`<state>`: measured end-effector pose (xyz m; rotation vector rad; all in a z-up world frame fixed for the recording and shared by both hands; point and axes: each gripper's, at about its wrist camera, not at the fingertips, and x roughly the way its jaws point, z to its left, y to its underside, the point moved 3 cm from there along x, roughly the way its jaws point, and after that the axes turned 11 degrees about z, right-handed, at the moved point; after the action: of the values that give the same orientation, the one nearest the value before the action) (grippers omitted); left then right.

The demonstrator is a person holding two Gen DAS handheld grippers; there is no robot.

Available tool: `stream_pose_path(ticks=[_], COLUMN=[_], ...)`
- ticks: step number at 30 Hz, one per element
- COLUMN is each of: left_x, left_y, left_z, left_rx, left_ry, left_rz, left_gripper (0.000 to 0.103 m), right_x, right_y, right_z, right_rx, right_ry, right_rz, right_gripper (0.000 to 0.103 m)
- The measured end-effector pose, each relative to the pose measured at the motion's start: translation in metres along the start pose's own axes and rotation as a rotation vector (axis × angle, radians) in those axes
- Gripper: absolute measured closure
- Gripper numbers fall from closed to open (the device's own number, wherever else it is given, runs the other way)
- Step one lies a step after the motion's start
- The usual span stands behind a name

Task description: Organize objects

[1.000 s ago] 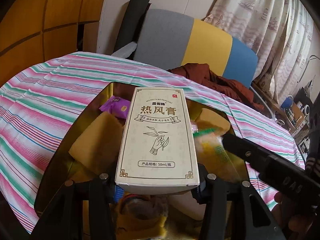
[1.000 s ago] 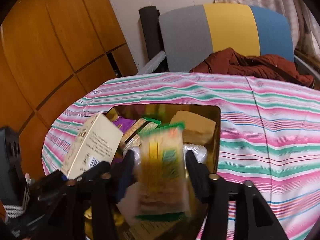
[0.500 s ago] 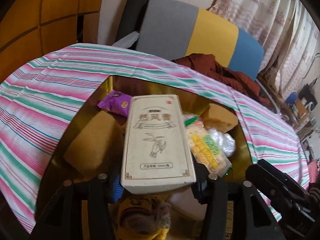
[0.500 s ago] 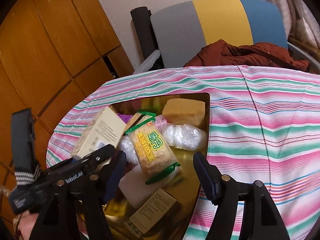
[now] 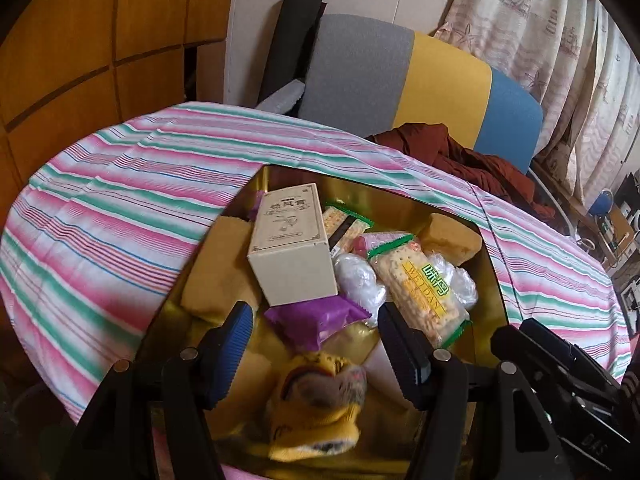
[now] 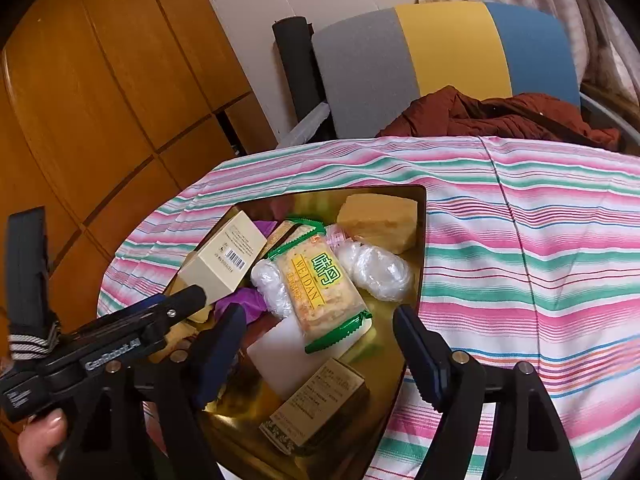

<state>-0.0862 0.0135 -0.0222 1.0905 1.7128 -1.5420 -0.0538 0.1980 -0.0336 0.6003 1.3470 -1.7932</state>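
on the gold tray [image 5: 490, 276], box [image 5: 290, 250] and crackers [image 6: 322, 290] lie beyond both released fingers.

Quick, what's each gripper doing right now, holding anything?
Left gripper: open, jaws just widened, cream box released.
Right gripper: open, jaws just widened, cracker packet released.

Cream box [image 5: 290, 248], cracker packet [image 5: 420, 284], lying in gold tray [image 5: 490, 280]

home | curtains [image 5: 560, 40] | wood cabinets [image 6: 100, 100] | striped tablecloth [image 5: 120, 208]
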Motion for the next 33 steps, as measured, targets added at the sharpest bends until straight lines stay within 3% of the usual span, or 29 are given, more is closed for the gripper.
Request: stream_pose_path(ticks=[6,9,12,20,29,33], left_x=[-0.022,-0.030,-0.034,-0.036,-0.053,-0.056], left_y=[0.013,0.017,0.021,0.034,0.034,0.033], left_z=[-0.003,0.001,0.006,0.014,0.011,0.008], left_rx=[0.044,0.040,0.026,-0.029,-0.029,-0.024], left_ry=[-0.088,-0.127,-0.119,-0.114,-0.220,-0.224], left_rz=[-0.040,-0.053,-0.044,-0.011,-0.069,-0.069], left_gripper=[0.037,0.037,0.037,0.037,0.037,0.037], right_x=[-0.004,-0.006,-0.009,-0.013,-0.016,-0.016], right_y=[0.005,0.006,0.006,0.011,0.013,0.012], right_z=[0.010,0.015,0.017,0.024,0.033,0.033], right_rx=[-0.030,-0.047,-0.045,-0.041,-0.043,-0.020], right_ry=[0.018,0.058,0.087,0.165,0.254,0.304], right_rz=[0.004,0.005,0.007,0.038,0.051,0.055], right_gripper=[0.021,0.012,0.000,0.000,0.000,0.000])
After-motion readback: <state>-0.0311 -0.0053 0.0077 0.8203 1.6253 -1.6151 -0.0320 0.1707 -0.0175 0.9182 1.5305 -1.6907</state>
